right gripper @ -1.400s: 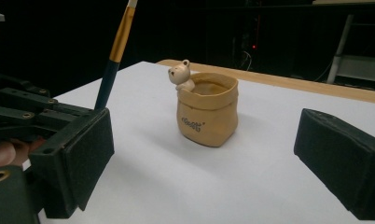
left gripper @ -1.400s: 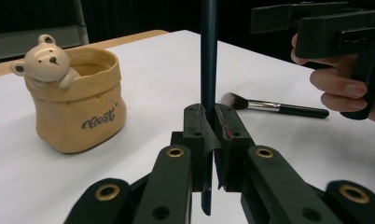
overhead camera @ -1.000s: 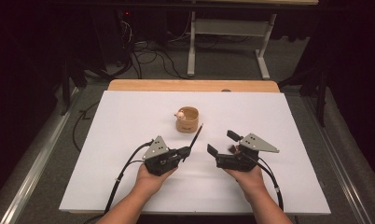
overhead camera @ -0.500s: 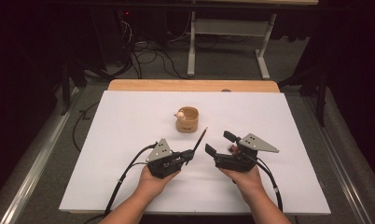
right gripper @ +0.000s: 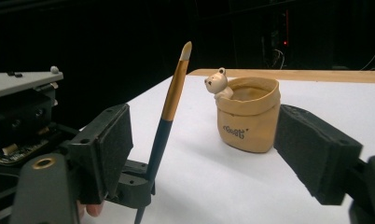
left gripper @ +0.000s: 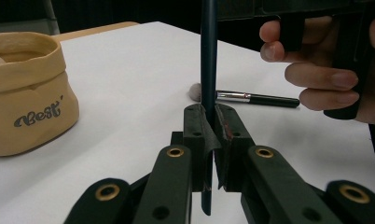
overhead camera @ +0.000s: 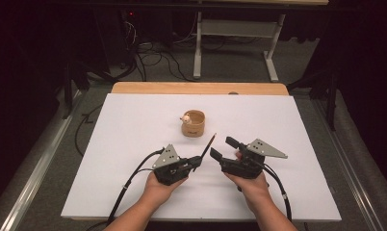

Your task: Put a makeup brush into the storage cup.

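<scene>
My left tongs are clamped on a slim brush low on its dark handle, so it rises tilted above the middle of the bench, nearer the front edge than the back; in the left gripper view the handle runs straight up between the pads. My right tongs stand wide and empty just beside it, jaws either side of nothing. I judge the brush light and stiff, smooth enough to twist in a loose pinch, so a second hold belongs on the handle just above the present grip, not on the gold ferrule or the pale tip. A tan pouch-shaped cup with a small bear on its rim stands toward the back edge, and another brush lies flat on the bench beyond my left tongs.
</scene>
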